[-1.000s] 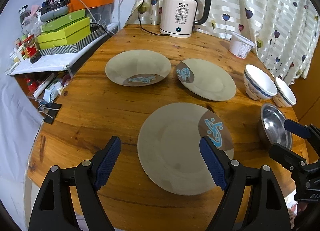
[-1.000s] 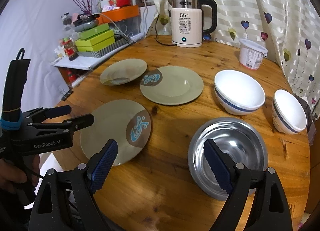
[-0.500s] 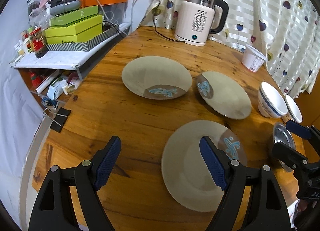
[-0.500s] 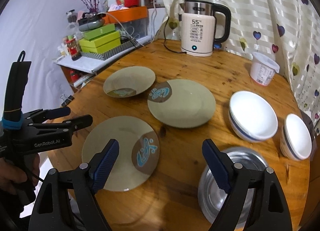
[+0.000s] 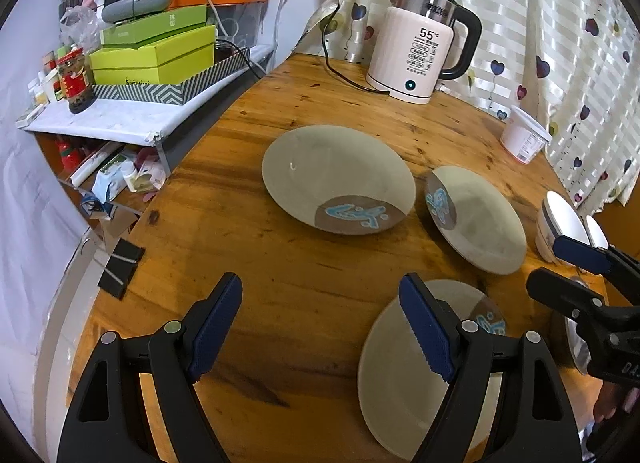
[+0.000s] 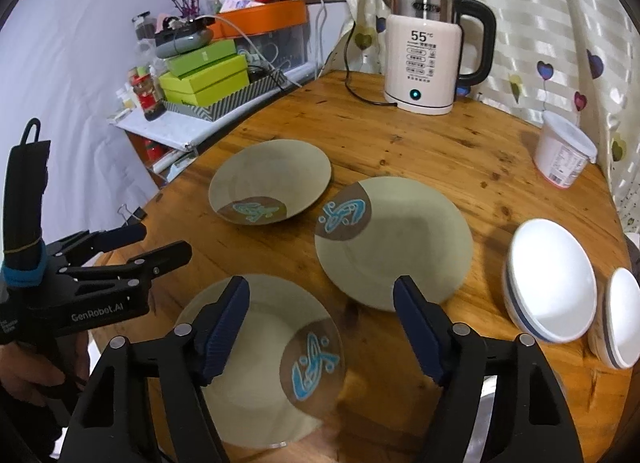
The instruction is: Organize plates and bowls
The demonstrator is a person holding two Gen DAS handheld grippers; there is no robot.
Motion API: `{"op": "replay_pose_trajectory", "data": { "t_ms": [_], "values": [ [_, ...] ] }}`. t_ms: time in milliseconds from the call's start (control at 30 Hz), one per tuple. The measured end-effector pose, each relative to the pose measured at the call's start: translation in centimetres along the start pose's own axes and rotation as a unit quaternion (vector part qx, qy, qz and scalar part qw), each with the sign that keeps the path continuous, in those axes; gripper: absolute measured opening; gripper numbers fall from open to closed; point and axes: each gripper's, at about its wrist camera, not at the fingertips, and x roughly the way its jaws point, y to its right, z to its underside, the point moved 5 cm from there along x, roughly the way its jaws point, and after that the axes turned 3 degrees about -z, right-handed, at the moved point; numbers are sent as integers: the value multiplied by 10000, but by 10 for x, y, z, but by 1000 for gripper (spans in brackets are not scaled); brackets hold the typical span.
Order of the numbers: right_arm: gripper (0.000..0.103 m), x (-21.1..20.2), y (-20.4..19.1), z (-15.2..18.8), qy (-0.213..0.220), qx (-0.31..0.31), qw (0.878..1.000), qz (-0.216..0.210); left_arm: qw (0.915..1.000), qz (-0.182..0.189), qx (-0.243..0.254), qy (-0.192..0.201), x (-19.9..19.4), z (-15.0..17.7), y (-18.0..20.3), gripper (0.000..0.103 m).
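The left gripper (image 5: pixel 320 329) is hanging spread wide and empty over the wooden table (image 5: pixel 280 263), on the side of the near plate (image 6: pixel 260 359) away from the bowls. The right gripper (image 6: pixel 320 329) is hovering released, nothing grasped, with the near plate lying beneath and between its fingers. The far plate (image 6: pixel 270 183) and middle plate (image 6: pixel 400 243) are sitting beyond the near plate, toward the kettle (image 6: pixel 424 67); the large white bowl (image 6: pixel 550 283) and small white bowl (image 6: pixel 622 323) are sitting beside the middle plate.
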Motion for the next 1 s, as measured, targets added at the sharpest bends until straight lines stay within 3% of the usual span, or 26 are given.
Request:
{"op": "replay_pose_trajectory", "data": {
  "t_ms": [633,833,1000],
  "values": [
    [55,71,1,-70,-372,46,9987,-338,9992,-67,-384,129,30,-43,-36,81],
    [52,100,2,-84,-520,67,9977,-428,9983,24,-577,-28,49,-50,-41,68],
    [49,124,7,-89,-700,168,9960,-523,9977,99,-662,-144,62,-53,-42,63]
  ]
}}
